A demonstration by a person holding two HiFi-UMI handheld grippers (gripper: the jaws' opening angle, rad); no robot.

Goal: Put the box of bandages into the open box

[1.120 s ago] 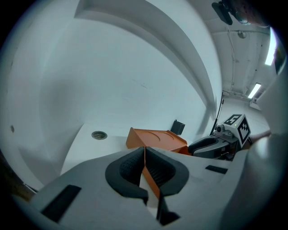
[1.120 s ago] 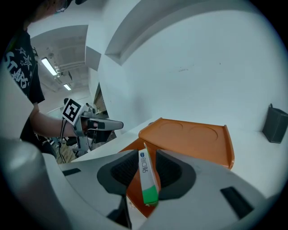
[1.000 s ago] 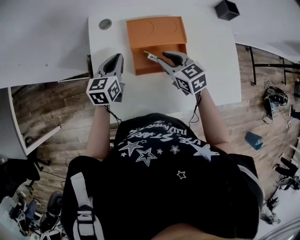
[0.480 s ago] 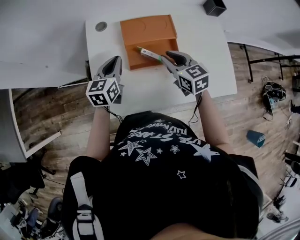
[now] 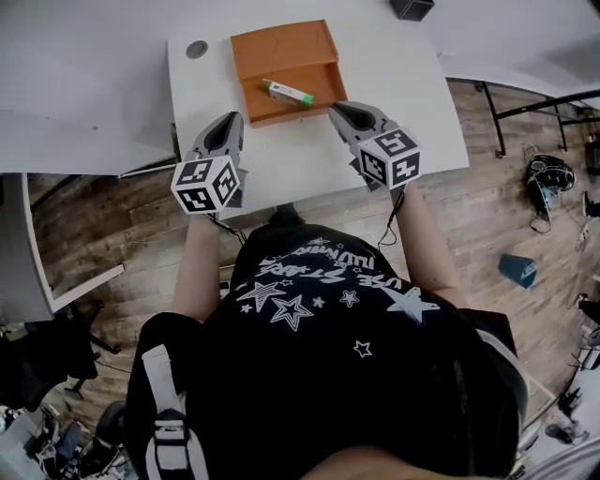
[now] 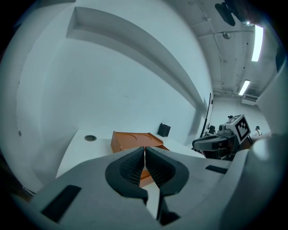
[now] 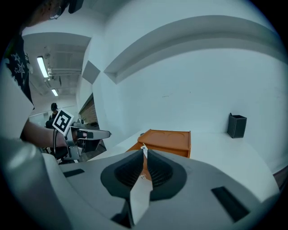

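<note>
The bandage box (image 5: 288,92), white with green print, lies slantwise inside the lower tray of the open orange box (image 5: 281,42) on the white table. My right gripper (image 5: 336,109) is just right of and below it, apart from it, its jaws parted by a narrow gap with nothing in them. In the right gripper view one end of the bandage box (image 7: 143,150) shows just past the jaw tips, in front of the orange box (image 7: 168,137). My left gripper (image 5: 230,120) hangs shut and empty over the table, left of the orange box (image 6: 132,139).
A black cup (image 5: 411,7) stands at the table's far right corner, a round cable grommet (image 5: 196,49) at the far left. The table's front edge (image 5: 309,199) runs close to both grippers. Wooden floor with cables lies beyond.
My right gripper carried the bandage box left into the orange box, let it go and drew back to the right. The left gripper has stayed where it was.
</note>
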